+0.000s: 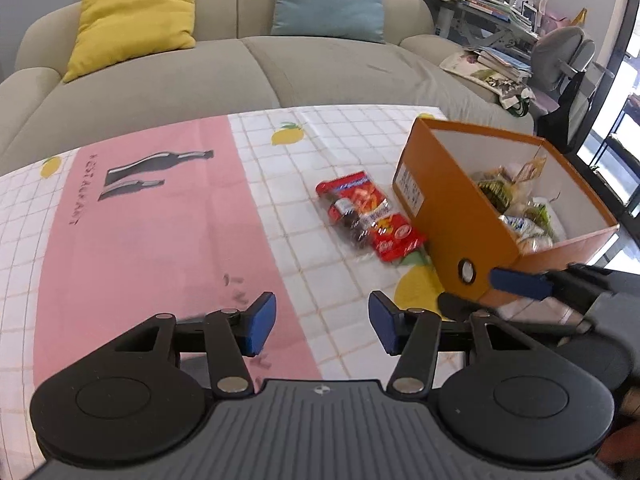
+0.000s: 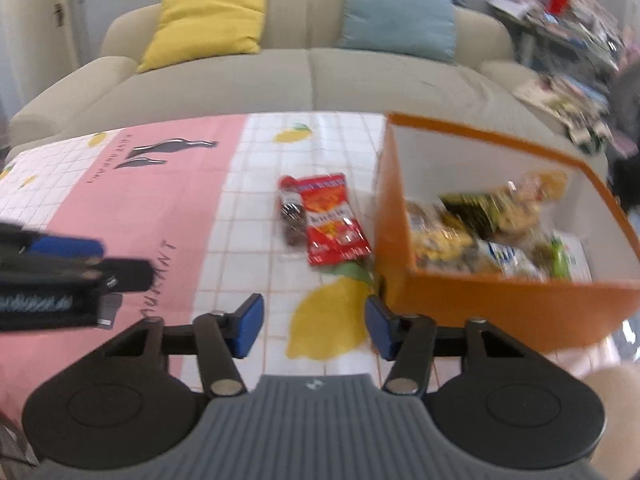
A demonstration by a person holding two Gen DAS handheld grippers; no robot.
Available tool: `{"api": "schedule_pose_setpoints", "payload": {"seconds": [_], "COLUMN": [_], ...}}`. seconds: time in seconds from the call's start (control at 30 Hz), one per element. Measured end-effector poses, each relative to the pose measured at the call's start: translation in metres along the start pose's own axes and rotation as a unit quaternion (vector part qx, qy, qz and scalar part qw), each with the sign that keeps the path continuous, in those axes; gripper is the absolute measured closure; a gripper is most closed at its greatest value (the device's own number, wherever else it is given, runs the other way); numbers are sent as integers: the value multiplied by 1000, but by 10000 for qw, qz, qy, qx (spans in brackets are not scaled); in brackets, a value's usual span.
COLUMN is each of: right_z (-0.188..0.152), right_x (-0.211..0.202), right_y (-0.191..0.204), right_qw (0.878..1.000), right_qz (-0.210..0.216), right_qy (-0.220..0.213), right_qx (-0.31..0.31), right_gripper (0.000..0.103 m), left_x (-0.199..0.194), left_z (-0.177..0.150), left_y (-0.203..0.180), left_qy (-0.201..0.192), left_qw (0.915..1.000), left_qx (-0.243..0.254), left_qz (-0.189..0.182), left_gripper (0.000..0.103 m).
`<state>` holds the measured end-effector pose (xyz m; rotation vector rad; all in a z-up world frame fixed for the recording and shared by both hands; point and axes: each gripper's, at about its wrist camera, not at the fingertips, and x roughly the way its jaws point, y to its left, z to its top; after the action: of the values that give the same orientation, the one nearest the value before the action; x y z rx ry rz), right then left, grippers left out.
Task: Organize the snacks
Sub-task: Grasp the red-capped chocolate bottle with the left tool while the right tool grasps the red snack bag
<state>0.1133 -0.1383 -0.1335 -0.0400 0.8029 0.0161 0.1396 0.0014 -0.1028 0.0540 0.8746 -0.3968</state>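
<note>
Two snack packets (image 1: pixel 370 216) lie on your tablecloth (image 1: pixel 160 240) just left of the box (image 1: pixel 452 216).
Orange cardboard box holds crinkly wrapped snacks (image 2: pixel 492 236); your left gripper (image 1: pixel 322 328) and right gripper (image 2: pixel 314 326) both gape, empty.

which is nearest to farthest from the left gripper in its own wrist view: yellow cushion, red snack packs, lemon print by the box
From the left gripper:
1. lemon print, just ahead to the right, beside the orange box
2. red snack packs, mid-table, left of the box
3. yellow cushion, far back on the sofa, left
</note>
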Motion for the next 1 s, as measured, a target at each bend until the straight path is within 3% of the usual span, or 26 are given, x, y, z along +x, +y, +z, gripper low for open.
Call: {"api": "schedule_pose_setpoints", "payload": {"seconds": [0.07, 0.13, 0.23, 0.33, 0.43, 0.47, 0.73, 1.0], "right_z": [7, 16, 27, 32, 32, 32, 24, 17], "right_x": [8, 21, 43, 65, 82, 86, 107, 121], "right_y": [4, 5, 6, 10, 13, 12, 20, 24], "right_qw": [9998, 9998, 9998, 9985, 9957, 9954, 9891, 9845], "right_qz": [-6, -37, -88, -354, -621, -637, -798, -994], "right_qy": [-45, -32, -11, -85, -135, -130, -217, -203], "right_qx": [-194, -208, -187, -408, -680, -704, -1214, -1429], "right_gripper": [68, 74, 74, 81, 81, 85, 85, 84], "left_x": [4, 11, 27, 48, 73, 81, 144, 179], "left_z": [12, 22, 35, 46, 54, 56, 71, 79], "left_y": [-1, -2, 0, 4, 7, 9, 18, 16], "left_qy": [0, 8, 29, 135, 267, 293, 786, 1117], "left_qw": [10000, 9999, 10000, 9995, 9984, 9981, 9903, 9869], "left_qx": [34, 107, 28, -214, -356, -369, -655, -736], "left_qz": [-30, -43, -35, -165, -353, -392, -935, -907], "left_gripper": [45, 49, 54, 58, 57, 57, 57, 56]}}
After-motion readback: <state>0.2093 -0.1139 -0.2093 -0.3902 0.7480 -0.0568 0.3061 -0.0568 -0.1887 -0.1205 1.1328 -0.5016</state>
